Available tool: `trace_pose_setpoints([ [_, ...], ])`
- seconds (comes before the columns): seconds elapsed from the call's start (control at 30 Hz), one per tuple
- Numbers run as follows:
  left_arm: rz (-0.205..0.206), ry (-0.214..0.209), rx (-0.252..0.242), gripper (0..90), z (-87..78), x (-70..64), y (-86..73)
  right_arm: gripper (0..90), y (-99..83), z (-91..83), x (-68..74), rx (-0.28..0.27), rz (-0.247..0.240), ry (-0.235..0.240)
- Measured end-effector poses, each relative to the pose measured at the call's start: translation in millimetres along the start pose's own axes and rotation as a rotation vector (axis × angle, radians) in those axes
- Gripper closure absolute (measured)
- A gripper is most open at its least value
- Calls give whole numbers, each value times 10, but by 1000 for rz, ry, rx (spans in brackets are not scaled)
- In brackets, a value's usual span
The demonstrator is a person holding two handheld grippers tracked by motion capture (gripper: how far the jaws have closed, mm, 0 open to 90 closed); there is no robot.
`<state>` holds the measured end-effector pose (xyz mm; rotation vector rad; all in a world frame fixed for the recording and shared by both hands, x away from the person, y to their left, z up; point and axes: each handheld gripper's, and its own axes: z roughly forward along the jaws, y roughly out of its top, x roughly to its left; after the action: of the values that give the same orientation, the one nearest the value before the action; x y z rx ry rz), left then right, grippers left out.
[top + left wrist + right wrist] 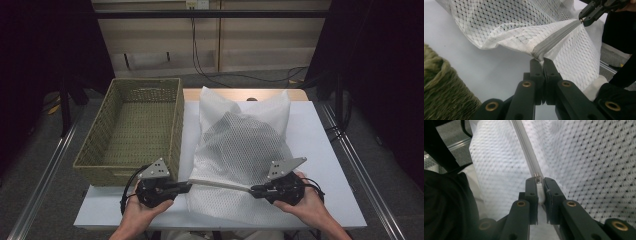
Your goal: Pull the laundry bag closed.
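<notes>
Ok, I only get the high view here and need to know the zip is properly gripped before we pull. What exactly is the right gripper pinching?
Observer: The right gripper is shut on the zipper pull, a white tab with the metal slider just above the jaw tips, as its own view shows.
Operator: And the left one, is it on the zip too or just mesh?
Observer: The left gripper pinches the mesh bag right at the end of the grey zipper tape.
Operator: Does the zip look closed between them?
Observer: Yes. In the left gripper view the tape runs taut as one closed strip up to the right gripper.
</notes>
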<state>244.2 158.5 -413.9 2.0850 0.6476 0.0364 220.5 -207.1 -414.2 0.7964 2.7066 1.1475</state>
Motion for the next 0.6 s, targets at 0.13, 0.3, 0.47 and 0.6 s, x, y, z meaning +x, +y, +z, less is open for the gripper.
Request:
trace_pose_setpoints([
  [0.13, -7, 4, 0, 882, -9, 9, -18, 818, -54, -34, -25, 7, 14, -13],
  [0.3, -7, 3, 8, 882, -6, 22, -35, 818, -98, -84, -61, 2, 25, -20],
  [0.47, -2, 4, 6, 882, -11, 21, -24, 818, -101, -84, -63, 5, 23, -25],
  [0.6, -8, 3, 0, 882, -6, 23, -22, 818, -102, -85, -59, 5, 26, -24],
])
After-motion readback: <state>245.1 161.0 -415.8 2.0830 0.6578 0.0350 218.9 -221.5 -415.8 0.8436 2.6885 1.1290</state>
